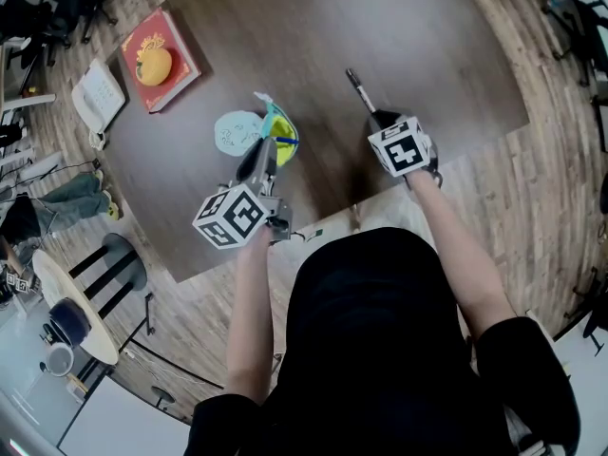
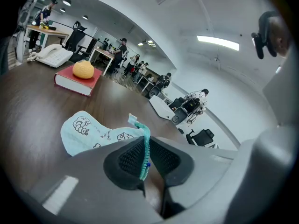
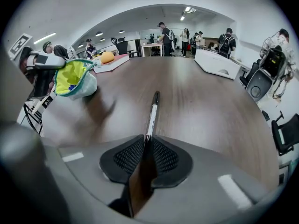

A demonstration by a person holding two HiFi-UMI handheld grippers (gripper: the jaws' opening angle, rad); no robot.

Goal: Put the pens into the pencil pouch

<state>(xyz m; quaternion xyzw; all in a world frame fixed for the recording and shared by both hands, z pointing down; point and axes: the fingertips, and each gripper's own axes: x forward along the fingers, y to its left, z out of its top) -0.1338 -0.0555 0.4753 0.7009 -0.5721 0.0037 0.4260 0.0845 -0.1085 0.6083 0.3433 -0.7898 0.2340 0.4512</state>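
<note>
While my right gripper (image 3: 145,143) pinches the near end of the pen (image 3: 152,111) at the desk (image 1: 399,36), my left gripper (image 2: 145,160) clamps the zipper edge of the pencil pouch (image 2: 88,132), to the left. Step in hand: pick-up. Next, I judge, the pen must be carried left into the open mouth.

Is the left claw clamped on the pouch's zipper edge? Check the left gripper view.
Yes, the left claw pinches the pouch by its teal zipper edge, between its pads.
</note>
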